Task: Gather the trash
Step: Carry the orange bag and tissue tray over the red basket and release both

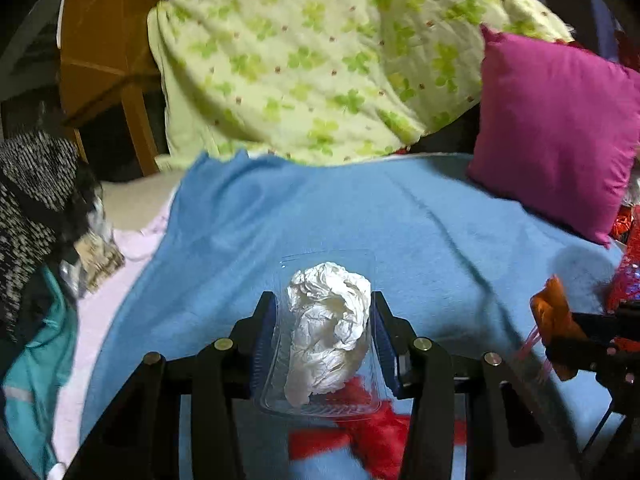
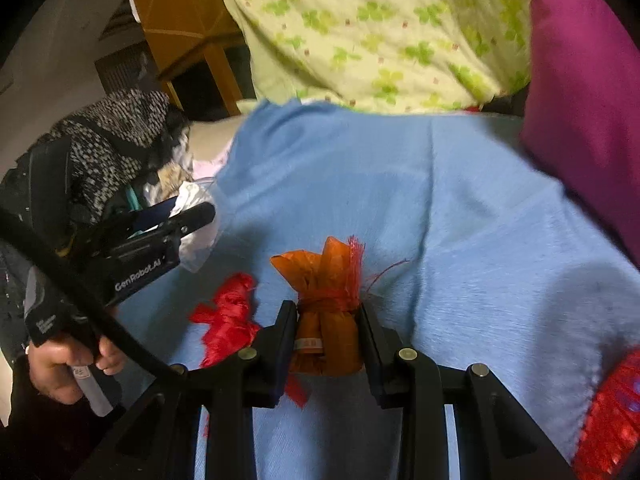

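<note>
My left gripper (image 1: 323, 304) is shut on a clear plastic tray (image 1: 320, 396) that holds a crumpled white tissue (image 1: 328, 332), held above the blue blanket (image 1: 320, 208). My right gripper (image 2: 327, 312) is shut on an orange net bundle (image 2: 326, 300) tied with red string. That bundle and the right gripper also show at the right edge of the left wrist view (image 1: 552, 316). A red shredded scrap (image 2: 228, 316) lies on the blanket left of the right gripper; it shows under the tray in the left wrist view (image 1: 372, 436). The left gripper shows in the right wrist view (image 2: 188, 220).
A magenta cushion (image 1: 556, 128) stands at the right. A green clover quilt (image 1: 320, 60) is piled at the back. Dark speckled clothes (image 1: 36, 192) and a teal garment (image 1: 36, 360) lie at the left. A red net item (image 2: 612, 420) lies at the lower right.
</note>
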### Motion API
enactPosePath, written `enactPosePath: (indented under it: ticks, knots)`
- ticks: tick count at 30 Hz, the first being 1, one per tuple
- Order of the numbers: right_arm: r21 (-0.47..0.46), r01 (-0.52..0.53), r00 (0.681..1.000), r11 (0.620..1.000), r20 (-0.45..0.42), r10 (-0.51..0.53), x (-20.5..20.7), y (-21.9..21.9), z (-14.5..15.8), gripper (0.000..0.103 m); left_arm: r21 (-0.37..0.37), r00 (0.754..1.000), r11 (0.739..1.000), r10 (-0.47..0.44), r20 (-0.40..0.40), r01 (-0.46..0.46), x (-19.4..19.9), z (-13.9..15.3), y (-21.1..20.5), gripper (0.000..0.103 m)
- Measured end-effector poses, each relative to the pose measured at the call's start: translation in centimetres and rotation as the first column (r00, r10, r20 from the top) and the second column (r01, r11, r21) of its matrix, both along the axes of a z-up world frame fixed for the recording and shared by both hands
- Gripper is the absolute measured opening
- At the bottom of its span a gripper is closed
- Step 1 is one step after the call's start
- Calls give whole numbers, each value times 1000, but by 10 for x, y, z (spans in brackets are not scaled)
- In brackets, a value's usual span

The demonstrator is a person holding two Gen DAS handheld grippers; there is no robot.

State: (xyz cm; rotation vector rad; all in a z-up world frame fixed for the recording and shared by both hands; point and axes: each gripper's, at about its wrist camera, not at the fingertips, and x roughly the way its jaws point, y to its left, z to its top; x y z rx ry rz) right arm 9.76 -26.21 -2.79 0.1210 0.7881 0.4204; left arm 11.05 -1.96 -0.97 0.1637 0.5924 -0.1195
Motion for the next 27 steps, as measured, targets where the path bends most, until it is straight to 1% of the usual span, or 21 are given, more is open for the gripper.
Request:
enactPosePath:
  ticks: [4,8,14,20,27]
  knots:
    - [39,31,999,999,31,-32,-32,-20,17,33,5,1000,1000,-6,8,6,-30,16,-15,48]
    - [71,50,997,996,54,-54,-61,-33,32,33,53,999,998,-42,29,41,-62,28,-41,48]
    - [86,80,992,993,92,-87,-101,-53,53,33,70,993,993,-100,63,95,-98,49,-70,49]
    - [98,112,983,989,133,-124,-129,-74,73,33,90,986,988,-136,96,128,-123,68,-90,49]
    - [113,142,973,983,165,-159,-150,-91,85,33,115,979,981,-168,116,155,-145,82,-109,49]
